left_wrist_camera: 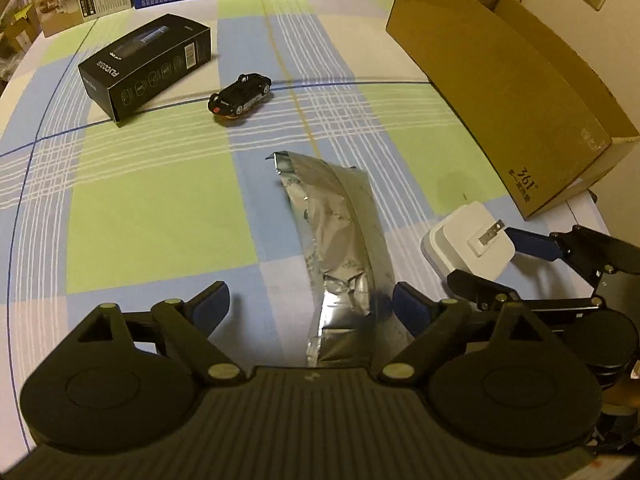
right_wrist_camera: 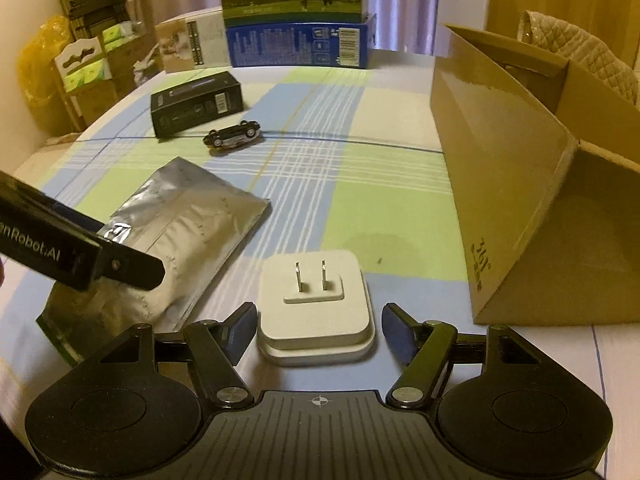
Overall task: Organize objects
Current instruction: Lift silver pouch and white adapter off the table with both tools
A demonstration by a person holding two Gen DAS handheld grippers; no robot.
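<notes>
Tongs both gaping: left gripper [left_wrist_camera: 310, 306] straddling my foil pouch [left_wrist_camera: 340, 248], right gripper [right_wrist_camera: 318, 328] flanking the charger [right_wrist_camera: 316, 304].

"361°" on cardboard box [left_wrist_camera: 532, 184], "nRobot.AI" on left claw's arm [right_wrist_camera: 44, 244]

checked tablecloth [right_wrist_camera: 384, 220] — foil pouch [right_wrist_camera: 192, 224] | white charger [right_wrist_camera: 316, 304] | toy car [right_wrist_camera: 232, 138] | black box [right_wrist_camera: 196, 104] | cardboard box [right_wrist_camera: 520, 184]

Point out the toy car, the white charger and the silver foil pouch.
toy car [left_wrist_camera: 240, 94]: left wrist view, on its dark body.
white charger [right_wrist_camera: 316, 304]: right wrist view, on its top face below the prongs.
silver foil pouch [right_wrist_camera: 192, 232]: right wrist view, on its crinkled middle.
</notes>
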